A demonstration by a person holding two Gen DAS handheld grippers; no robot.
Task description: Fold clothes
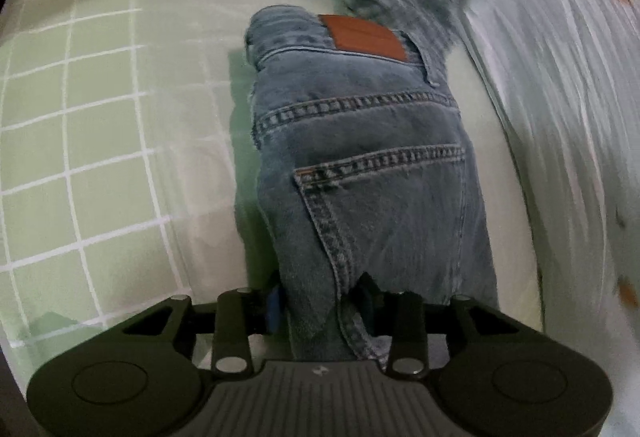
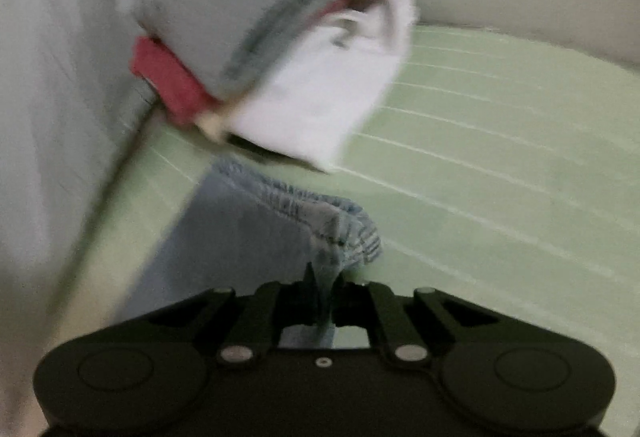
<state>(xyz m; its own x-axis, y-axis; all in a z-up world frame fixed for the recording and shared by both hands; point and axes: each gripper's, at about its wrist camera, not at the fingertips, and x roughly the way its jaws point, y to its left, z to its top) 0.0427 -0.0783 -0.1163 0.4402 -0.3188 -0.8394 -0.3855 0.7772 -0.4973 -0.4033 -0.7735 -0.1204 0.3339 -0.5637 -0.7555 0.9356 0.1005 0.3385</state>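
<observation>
Both sets of jaws are clamped down on denim, so you've got the jeans (image 1: 360, 165) pinched at two spots. Your left gripper (image 1: 324, 311) is closed on a thick bunch of fabric just below the back pocket, and the jeans run straight away from it, long axis pointing forward along the fingers, with the brown leather patch (image 1: 366, 37) and waistband at the far end. Your right gripper (image 2: 326, 301) is shut on a much thinner fold near a seamed edge of the jeans (image 2: 280, 221), with the rest of that denim spreading ahead and to the left of it.

Using the jeans as the landmark: the green checked sheet (image 1: 80, 141) is under and to the left of them in the left wrist view, a pale striped cover (image 1: 560, 97) rises on their right, and something grey and streaky sits past the waistband, too blurred to name. In the right wrist view a stack of folded clothes (image 2: 288, 69) sits just beyond the denim.

My guess is you're mid-fold, and the left side has the bulkier, more secure bite. Both views are motion-blurred, so I can't tell which end is nearer the stack.
</observation>
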